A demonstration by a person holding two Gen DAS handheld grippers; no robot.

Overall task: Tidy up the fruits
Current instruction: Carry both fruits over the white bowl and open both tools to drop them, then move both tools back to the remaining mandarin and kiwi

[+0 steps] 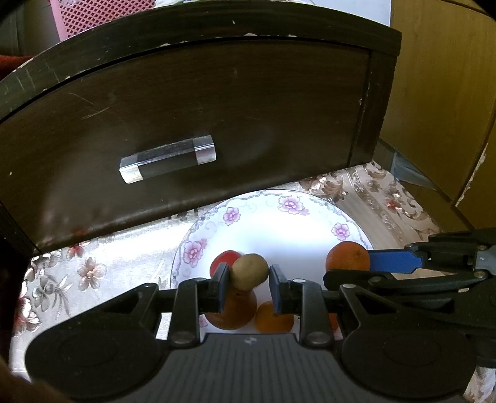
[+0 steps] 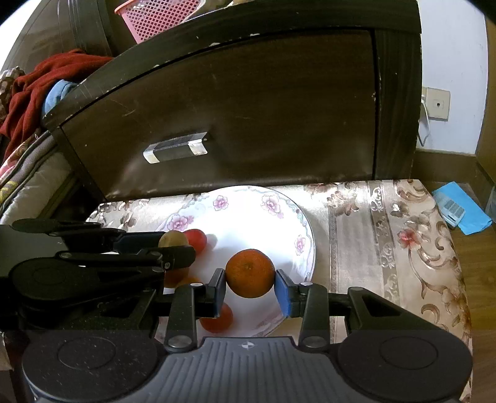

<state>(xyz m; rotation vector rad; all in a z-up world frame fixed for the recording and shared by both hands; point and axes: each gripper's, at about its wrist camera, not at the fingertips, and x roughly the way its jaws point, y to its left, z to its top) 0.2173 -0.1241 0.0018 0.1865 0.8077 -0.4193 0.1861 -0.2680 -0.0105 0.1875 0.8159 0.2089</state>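
A white floral plate [image 1: 279, 223] [image 2: 248, 214] lies on a patterned cloth. My left gripper [image 1: 248, 283] [image 2: 173, 248] is over the plate's left part, its left pad touching a brown kiwi [image 1: 250, 271] [image 2: 173, 239]; a small gap shows at the right pad. A red fruit [image 1: 224, 260] [image 2: 196, 238], a brown-orange fruit [image 1: 235, 313] and a small orange [image 1: 274, 317] lie on the plate below. My right gripper [image 2: 250, 286] [image 1: 372, 263] is shut on an orange [image 2: 250, 273] [image 1: 347, 256] above the plate. Another reddish fruit [image 2: 218, 319] lies under it.
A dark wooden cabinet with a clear drawer handle [image 1: 167, 158] [image 2: 175, 147] stands right behind the plate. A pink basket [image 2: 158, 17] sits on top. A red cloth [image 2: 40, 90] lies at the left. A blue item [image 2: 458, 210] lies on the floor at the right.
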